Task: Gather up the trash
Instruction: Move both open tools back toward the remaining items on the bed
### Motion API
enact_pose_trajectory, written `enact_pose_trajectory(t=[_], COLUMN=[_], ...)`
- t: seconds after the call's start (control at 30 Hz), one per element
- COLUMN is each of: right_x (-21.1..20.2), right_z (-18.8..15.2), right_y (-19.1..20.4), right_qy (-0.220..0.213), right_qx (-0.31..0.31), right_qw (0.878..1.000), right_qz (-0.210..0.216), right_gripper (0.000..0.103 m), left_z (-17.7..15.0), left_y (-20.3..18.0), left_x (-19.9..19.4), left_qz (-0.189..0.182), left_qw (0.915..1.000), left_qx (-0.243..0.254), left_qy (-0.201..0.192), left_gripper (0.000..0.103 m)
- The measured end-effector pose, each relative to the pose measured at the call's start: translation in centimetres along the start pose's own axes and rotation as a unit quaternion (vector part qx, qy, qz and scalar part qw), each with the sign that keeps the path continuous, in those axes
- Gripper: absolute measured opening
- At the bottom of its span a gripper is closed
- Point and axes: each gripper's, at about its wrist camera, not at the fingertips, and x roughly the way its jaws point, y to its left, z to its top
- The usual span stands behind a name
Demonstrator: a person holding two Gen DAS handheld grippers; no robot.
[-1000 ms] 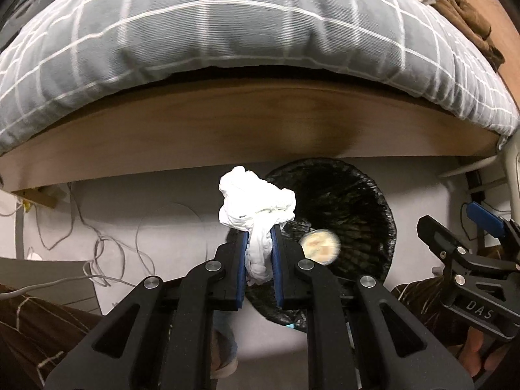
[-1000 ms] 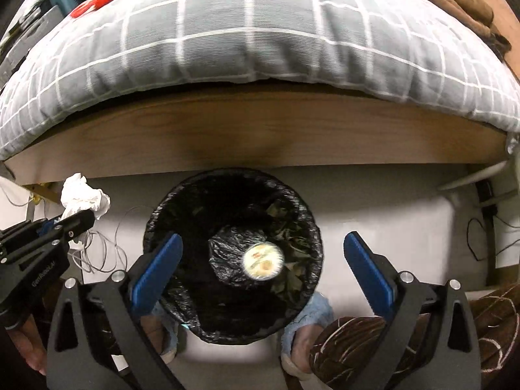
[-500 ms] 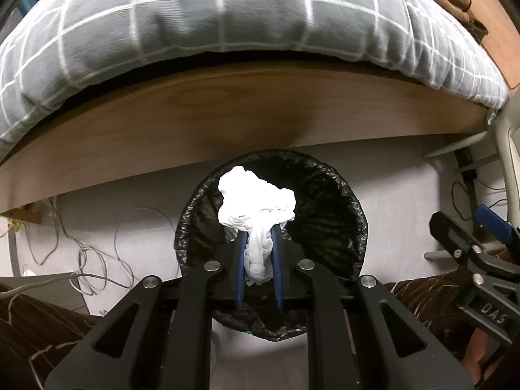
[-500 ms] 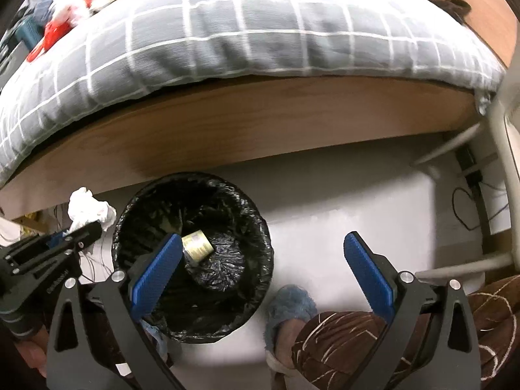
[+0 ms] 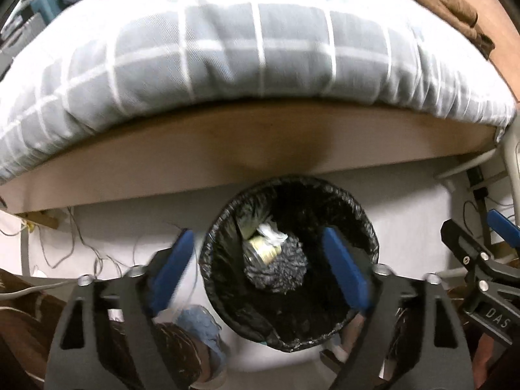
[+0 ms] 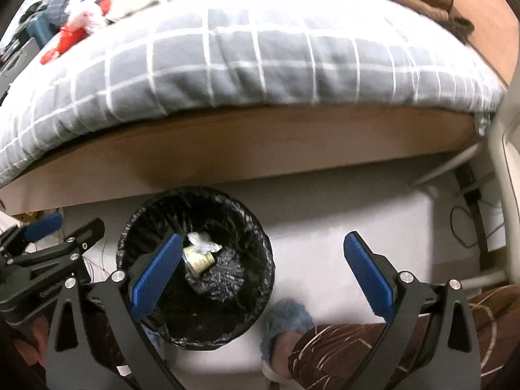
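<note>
Left gripper (image 5: pixel 258 261): jaws opening, spread wide, nothing between pads; hangs directly above bin (image 5: pixel 364 227). Crumpled tissue (image 5: pixel 271 232) lies inside bin, straight ahead between the blue pads, touching small round container (image 5: pixel 263 250) on black liner. Right gripper (image 6: pixel 260 271): spread, empty; bin beneath its left pad. Handling, judged: tissue light, soft, compressible, non-slippery; pinch across any bulging fold, pads close nearly fully. Container looks rigid; grasp across its sides. Further litter likely on bed (image 6: pixel 260 58), ahead of both tools.
</note>
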Motion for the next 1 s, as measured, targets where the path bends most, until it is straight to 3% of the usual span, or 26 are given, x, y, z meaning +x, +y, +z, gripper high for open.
enact_pose_trajectory(t=[0.1, 0.5, 1.0], right_x=[-1.6, -6.7, -10.7], right_z=[0.8, 5.0, 10.8], right_y=[0.6, 1.1, 0.5], right_qy=[-0.023, -0.102, -0.153], right_qx=[-0.012, -0.035, -0.035], right_qw=[1.0, 0.994, 0.988], right_qz=[0.004, 0.002, 0.006], right_gripper=[0.095, 0.095, 0.095], left_z=[0.6, 3.8, 9.1], left_y=[0.7, 3.1, 5.0], left_x=[-2.2, -7.6, -12.2], left_qz=[0.008, 0.03, 0.038], left_qw=[0.9995, 0.9961, 0.9914], left_qx=[-0.004, -0.005, -0.013], left_qy=[-0.031, -0.083, -0.124], left_gripper=[0.097, 0.097, 0.097])
